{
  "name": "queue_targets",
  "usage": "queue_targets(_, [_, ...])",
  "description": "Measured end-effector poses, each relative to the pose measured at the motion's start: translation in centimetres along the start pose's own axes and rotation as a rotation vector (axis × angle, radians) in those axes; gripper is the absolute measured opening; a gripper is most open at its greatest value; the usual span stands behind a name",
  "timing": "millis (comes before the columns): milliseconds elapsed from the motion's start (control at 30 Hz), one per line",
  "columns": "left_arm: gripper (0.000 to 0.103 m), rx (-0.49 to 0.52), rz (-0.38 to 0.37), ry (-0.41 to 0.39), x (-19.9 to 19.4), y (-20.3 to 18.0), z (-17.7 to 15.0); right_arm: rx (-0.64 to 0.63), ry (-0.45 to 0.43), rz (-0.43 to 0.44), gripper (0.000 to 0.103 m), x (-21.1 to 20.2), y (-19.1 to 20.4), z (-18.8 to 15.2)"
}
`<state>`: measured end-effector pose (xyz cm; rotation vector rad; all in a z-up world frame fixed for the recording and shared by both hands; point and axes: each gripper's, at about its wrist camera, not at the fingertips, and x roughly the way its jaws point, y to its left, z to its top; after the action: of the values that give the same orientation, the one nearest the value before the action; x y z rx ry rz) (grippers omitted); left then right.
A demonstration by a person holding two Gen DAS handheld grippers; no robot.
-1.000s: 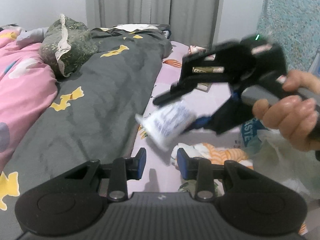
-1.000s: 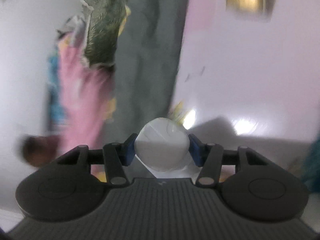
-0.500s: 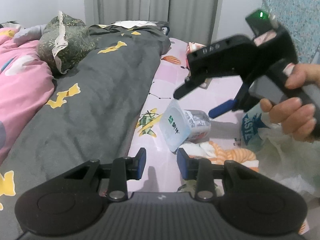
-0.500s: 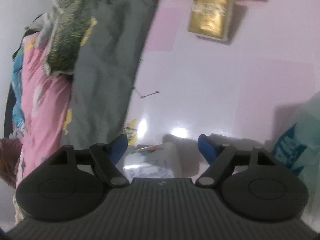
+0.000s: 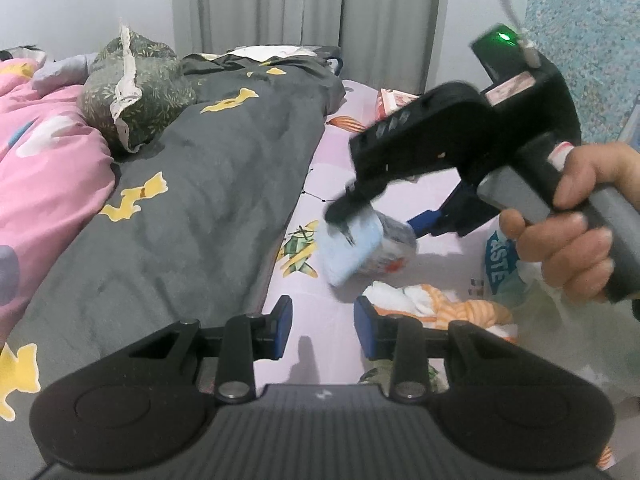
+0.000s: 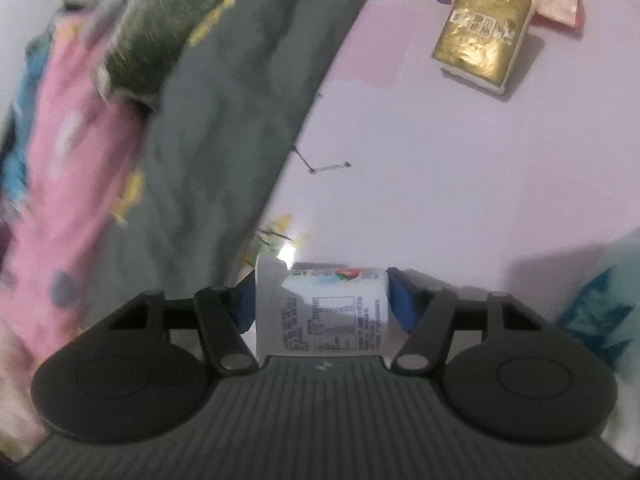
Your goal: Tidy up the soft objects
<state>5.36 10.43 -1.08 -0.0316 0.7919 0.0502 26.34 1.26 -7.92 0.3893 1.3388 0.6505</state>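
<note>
From the left wrist view, the left claw [image 5: 323, 326] hangs low over the lilac bed sheet [image 5: 400, 184], its jaws a little apart on nothing; an orange-and-white striped cloth [image 5: 444, 304] lies just right of it. Farther off, the right claw [image 5: 380, 220], in a person's hand [image 5: 568, 236], has just been closing round a yoghurt cup [image 5: 360, 248].

From the right wrist view, the pads clamp the cup's ends [image 6: 320, 308], a gold packet [image 6: 482, 44] lying far right. This looks like re-gripping; next, carry it clear of the grey duvet [image 6: 240, 92].

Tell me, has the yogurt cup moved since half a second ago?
Yes. The yogurt cup, then lying on the pink sheet beside the yellow print, now sits sideways between the right claw, whose jaws have just been closing.
</note>
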Motion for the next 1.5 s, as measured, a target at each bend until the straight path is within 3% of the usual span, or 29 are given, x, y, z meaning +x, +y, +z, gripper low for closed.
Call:
queue_targets(67, [0.035,0.0,-0.001,0.002,0.1,0.0,0.1,0.082,0.009,0.131,0.063,-0.2,-1.3,0.1])
queue_targets(133, [0.035,0.0,-0.003,0.004,0.2,-0.2,0.2,0.128,0.049,0.195,0.064,0.2,-2.4,0.4])
queue_targets(167, [0.035,0.001,-0.006,0.003,0.2,-0.2,0.2,0.159,0.058,0.174,0.064,0.4,-3.0,0.5])
queue_targets(267, [0.035,0.003,-0.016,-0.001,0.3,-0.5,0.4,0.146,0.01,0.029,0.087,-0.3,-3.7,0.8])
queue_targets(333, [0.035,0.009,-0.021,-0.004,0.5,-0.8,0.6,0.115,-0.027,-0.054,0.088,-1.2,-3.6,0.9])
queue_targets(433, [0.036,0.022,-0.032,-0.005,1.1,-1.3,1.0,0.098,-0.065,-0.053,0.088,-2.3,-3.6,0.9])
queue_targets(533, [0.038,0.037,-0.053,-0.003,1.8,-2.0,1.6,0.079,-0.097,-0.035,0.078,-3.6,-3.6,0.5])
queue_targets(600, [0.039,0.047,-0.069,0.0,2.2,-2.4,2.0,0.09,-0.092,-0.012,0.063,-4.1,-4.0,0.3])
queue_targets(700, [0.042,0.07,-0.088,-0.003,3.0,-3.1,2.6,0.111,-0.074,0.022,0.05,-4.0,-4.5,0.1])
queue_targets(933, [0.045,0.072,-0.148,0.052,5.4,-4.1,3.8,0.11,-0.064,0.059,0.045,-3.8,-5.1,0.1])
queue_targets(1200, [0.047,0.043,-0.165,0.109,6.9,-4.9,3.9,0.079,-0.063,0.077,0.035,-4.0,-5.0,-0.1])
queue_targets(1500, [0.046,-0.026,-0.155,0.096,7.6,-4.6,4.7,0.077,-0.053,0.095,0.029,-4.2,-5.3,-0.6])
